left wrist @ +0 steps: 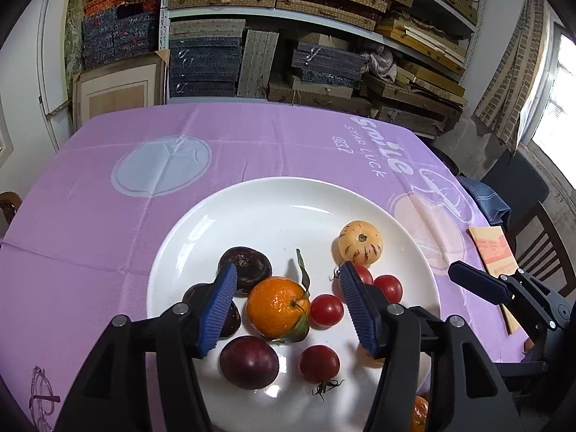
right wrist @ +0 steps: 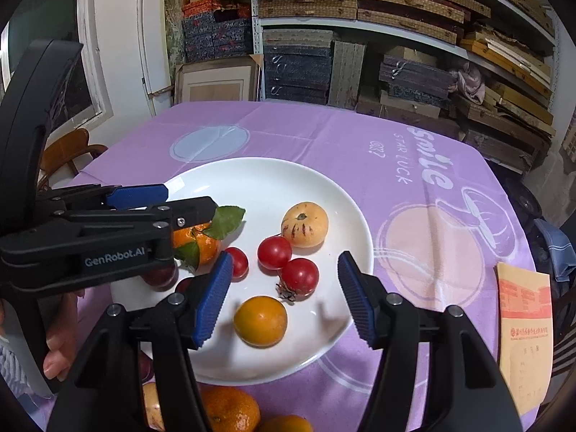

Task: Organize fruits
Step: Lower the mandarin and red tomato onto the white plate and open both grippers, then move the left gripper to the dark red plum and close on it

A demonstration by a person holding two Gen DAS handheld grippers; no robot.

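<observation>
fruits (left wrist: pixel 278 306) mostly sit on the plate (left wrist: pixel 273 201). oranges (right wrist: pixel 230 408) on the counter (right wrist: pixel 414 136) remain. both claws, left (left wrist: pixel 288 307) and right (right wrist: pixel 284 297), gape empty.

A table in a purple printed cloth (left wrist: pixel 108 223) bears a white plate (left wrist: pixel 273 208), loose oranges (right wrist: pixel 230 408) and an envelope (right wrist: pixel 525 327).

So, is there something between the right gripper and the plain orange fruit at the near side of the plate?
Nothing visible. The right gripper is open, and the orange fruit lies just below the gap between its jaws on the plate. The red tomatoes sit beyond it, not in the way.
</observation>
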